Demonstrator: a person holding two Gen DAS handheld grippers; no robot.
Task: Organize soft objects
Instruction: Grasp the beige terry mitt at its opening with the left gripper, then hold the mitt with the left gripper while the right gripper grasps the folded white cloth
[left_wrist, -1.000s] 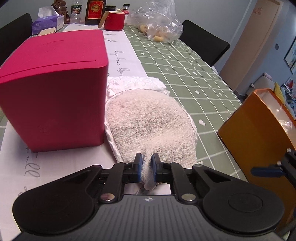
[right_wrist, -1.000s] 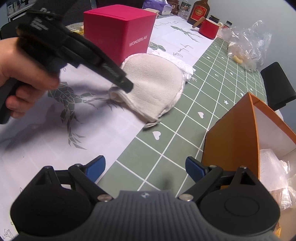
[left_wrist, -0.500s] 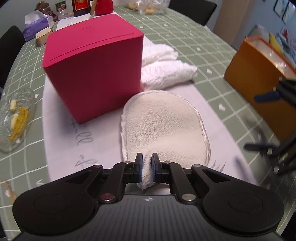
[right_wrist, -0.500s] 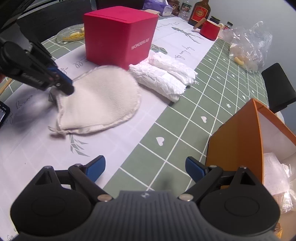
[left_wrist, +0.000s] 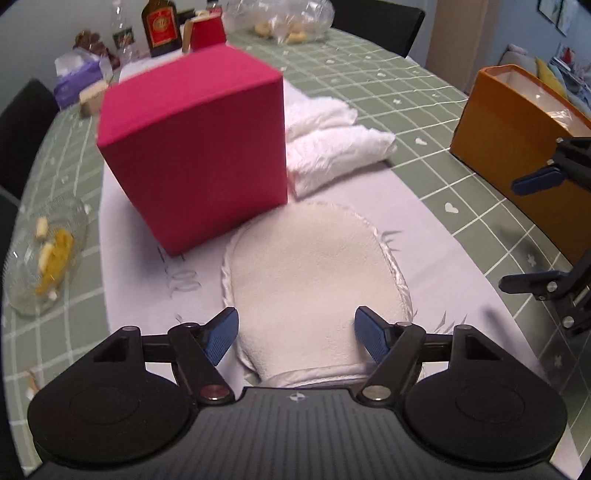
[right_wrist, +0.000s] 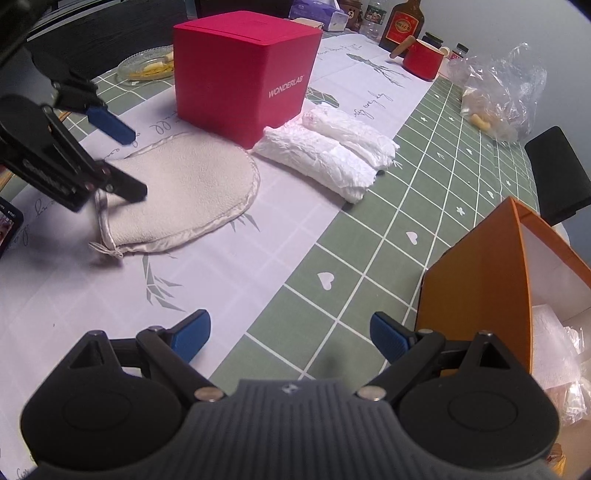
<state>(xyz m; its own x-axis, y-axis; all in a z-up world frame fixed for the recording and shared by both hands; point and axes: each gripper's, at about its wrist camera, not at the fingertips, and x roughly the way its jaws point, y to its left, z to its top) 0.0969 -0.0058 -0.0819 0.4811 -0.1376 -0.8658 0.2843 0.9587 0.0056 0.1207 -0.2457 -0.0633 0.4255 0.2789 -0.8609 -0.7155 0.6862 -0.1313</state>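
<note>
Letting go was the change: a second before, the left gripper (left_wrist: 295, 334) was pinched on the near hem of the cream mitt (left_wrist: 314, 273), and by this moment its jaws were opening, standing wide with the blue pads (left_wrist: 221, 334) clear of the cloth on either side. The mitt's cuff lay between them but nothing pressed on it. Compared with the earlier views, the mitt had been dragged off the two rolled white towels (right_wrist: 332, 151) and toward the person, so it lay flat on the pale runner (right_wrist: 207, 280) just in front of the red box (right_wrist: 243, 85), its rounded end near the box's lower corner. The towels, uncovered now, sat side by side beside the box.

As a judgement, this step looked finished: the mitt had been separated and laid out, and each soft item could be taken on its own, perhaps to the orange box (right_wrist: 476, 291) at the right of the counter (right_wrist: 369, 236).

The right gripper (right_wrist: 290, 334) hovered over the green checked cloth, its jaws spread wide and empty, touching nothing, just beside the orange box.
</note>
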